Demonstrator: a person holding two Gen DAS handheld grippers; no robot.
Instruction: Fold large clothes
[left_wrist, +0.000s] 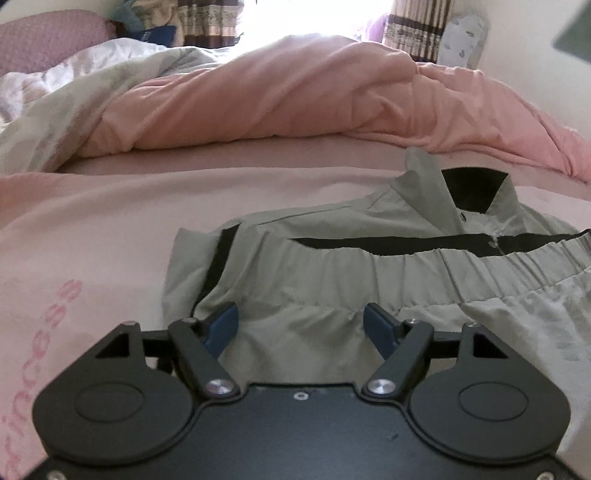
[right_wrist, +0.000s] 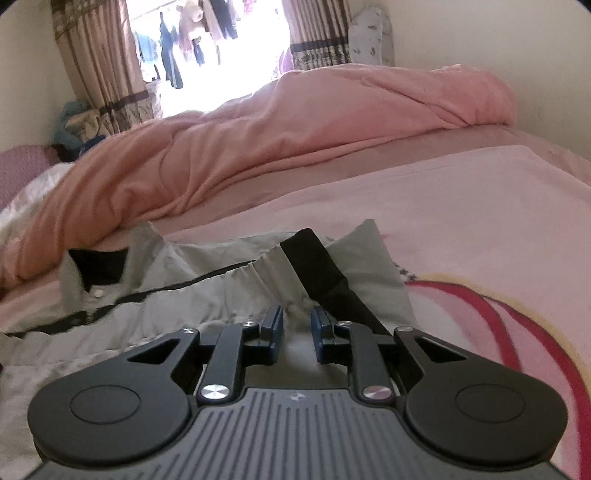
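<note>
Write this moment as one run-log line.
jacket: folded on bed | left gripper: open over jacket | right gripper: narrow, grip unclear

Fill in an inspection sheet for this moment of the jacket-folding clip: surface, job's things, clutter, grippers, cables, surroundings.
Surface: bed with a pink sheet, printed lettering near its left edge.
Job's things: grey-green jacket with black trim, partly folded, elastic hem brought up toward the collar.
Clutter: bunched pink duvet behind the jacket; a floral quilt at far left.
Grippers: left gripper open, jaws wide over the fabric, nothing pinched; right gripper jaws narrow with a bunch of jacket fabric between them, grip unclear.
Cables: nothing seen.
Surroundings: patterned curtains, bright window with clothes hanging outside.
</note>
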